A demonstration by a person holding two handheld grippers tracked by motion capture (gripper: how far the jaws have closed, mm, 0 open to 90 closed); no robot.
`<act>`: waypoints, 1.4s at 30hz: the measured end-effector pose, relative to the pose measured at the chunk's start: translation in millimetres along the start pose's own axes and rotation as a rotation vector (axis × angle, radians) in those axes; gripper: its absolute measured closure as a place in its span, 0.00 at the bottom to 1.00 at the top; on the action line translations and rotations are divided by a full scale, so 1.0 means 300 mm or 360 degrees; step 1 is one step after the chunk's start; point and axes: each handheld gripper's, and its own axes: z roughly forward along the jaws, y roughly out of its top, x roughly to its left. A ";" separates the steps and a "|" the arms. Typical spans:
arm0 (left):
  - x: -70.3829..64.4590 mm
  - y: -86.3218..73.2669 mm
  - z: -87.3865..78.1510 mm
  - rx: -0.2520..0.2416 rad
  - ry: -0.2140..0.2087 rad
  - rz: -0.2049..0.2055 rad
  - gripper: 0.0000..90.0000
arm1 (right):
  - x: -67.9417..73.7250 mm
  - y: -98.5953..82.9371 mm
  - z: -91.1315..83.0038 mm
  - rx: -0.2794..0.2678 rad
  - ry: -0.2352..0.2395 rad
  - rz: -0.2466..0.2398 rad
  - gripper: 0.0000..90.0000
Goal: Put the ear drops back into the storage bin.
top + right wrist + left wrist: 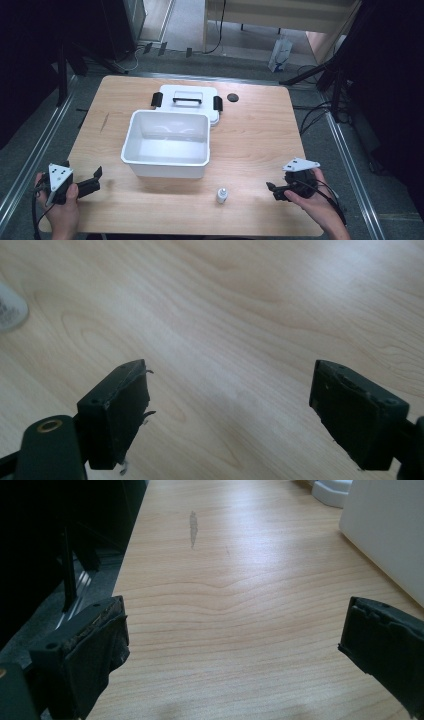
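While overhead, black disc (232, 97) visible.

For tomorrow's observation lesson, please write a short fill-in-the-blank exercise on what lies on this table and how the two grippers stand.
1. The white bin stands open; its lid lies on the table ____ it.
2. The small white bottle stands nearer the ____ gripper.
3. The jaws of the left gripper are ____.
4. The handle on the lid is ____ in colour.

Missing words: behind; right; open; black

Table (260, 135): bin (166, 145), lid (187, 102), bottle (222, 195)
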 end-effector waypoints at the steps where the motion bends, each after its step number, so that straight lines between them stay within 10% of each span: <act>1: 0.000 0.000 0.000 -0.0002 -0.0001 -0.0002 0.00 | 0.004 0.008 0.004 0.0041 0.0001 -0.0036 0.17; 5: 0.001 0.000 0.000 0.0000 -0.0007 -0.0012 0.00 | 0.047 0.066 0.026 0.0277 0.0061 -0.0184 0.16; 15: -0.004 0.001 0.002 0.0012 -0.0010 0.0016 0.00 | 0.132 0.177 0.051 0.0500 0.0115 -0.0309 0.28; 42: -0.012 0.004 0.008 0.0040 -0.0020 0.0067 0.00 | 0.341 0.306 0.063 0.0601 0.0428 -0.0642 0.46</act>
